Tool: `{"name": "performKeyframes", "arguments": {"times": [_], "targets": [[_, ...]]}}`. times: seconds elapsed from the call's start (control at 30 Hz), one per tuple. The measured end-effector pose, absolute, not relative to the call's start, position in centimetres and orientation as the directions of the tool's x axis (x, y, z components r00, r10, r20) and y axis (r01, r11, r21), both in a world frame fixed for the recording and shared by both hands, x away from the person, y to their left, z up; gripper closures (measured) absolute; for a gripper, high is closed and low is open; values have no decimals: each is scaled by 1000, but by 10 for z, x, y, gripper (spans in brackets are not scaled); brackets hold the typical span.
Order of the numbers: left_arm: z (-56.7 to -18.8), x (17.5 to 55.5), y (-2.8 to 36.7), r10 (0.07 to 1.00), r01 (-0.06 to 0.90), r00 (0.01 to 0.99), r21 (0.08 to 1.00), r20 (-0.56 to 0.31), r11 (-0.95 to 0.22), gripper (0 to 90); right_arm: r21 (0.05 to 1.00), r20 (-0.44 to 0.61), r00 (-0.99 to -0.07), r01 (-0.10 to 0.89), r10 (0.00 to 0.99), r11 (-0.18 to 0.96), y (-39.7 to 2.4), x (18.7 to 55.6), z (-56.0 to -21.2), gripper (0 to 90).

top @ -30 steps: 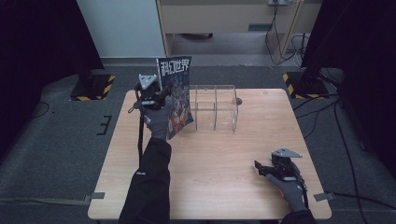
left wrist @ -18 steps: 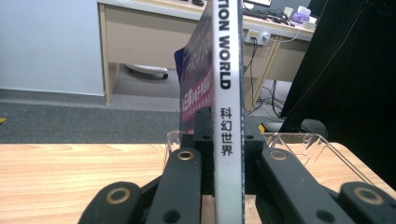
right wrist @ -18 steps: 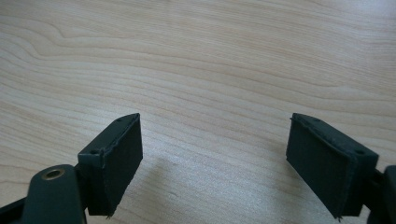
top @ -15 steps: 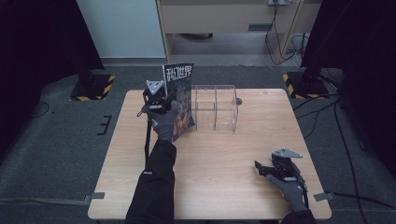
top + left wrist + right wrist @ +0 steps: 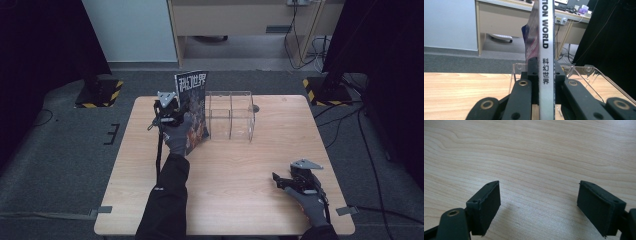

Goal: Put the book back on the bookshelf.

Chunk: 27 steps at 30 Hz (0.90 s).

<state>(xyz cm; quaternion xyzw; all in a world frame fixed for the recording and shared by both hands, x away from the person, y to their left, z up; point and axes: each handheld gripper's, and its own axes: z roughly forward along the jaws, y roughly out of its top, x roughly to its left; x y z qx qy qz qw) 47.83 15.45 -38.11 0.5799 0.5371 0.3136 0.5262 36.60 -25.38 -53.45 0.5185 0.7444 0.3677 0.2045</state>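
High view: the left gripper [image 5: 172,111] stands over the far left part of the wooden table [image 5: 240,200], its jaws clamped on a magazine [image 5: 192,110] that is held upright, the cover with its white title characters turned toward the camera. The magazine's lower edge is at or just above the tabletop; which of the two cannot be told from here. Just beyond the jaws, on the magazine's far side from the hand, stands a clear acrylic rack [image 5: 231,115] with upright dividers; the magazine's edge is just beside the rack's near end wall, and contact between them cannot be judged. The right gripper [image 5: 292,184] lies low near the table's near right corner, well apart from the magazine and the rack, with a grey three-cornered plate on top and a gloved hand behind it.

Left gripper view: the two black jaws rise from the bottom and press on either side of the magazine's white spine [image 5: 546,60], which runs straight up between them and carries the letters "WORLD" and four black characters. The cover bends away to the left of the spine above the jaws. Directly behind the jaws is the acrylic rack [image 5: 584,75], its clear walls spreading to both sides.

Right gripper view: the jaws stand wide apart with nothing between the black pads [image 5: 490,202]; bare wood grain of the table [image 5: 536,157] lies below and ahead of them.
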Motion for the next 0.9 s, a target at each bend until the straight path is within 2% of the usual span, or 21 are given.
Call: {"name": "performKeyframes", "arguments": {"times": [0.37,0.9], "targets": [[-394,452,164,950,291,249,950,-187,110,813,759,72,-374,622,925,192,-253,366,-534,188],[-416,411,184,930,278,282,948,-235,155,814,762,60,-377,616,924,201,-253,365,-534,188]]}}
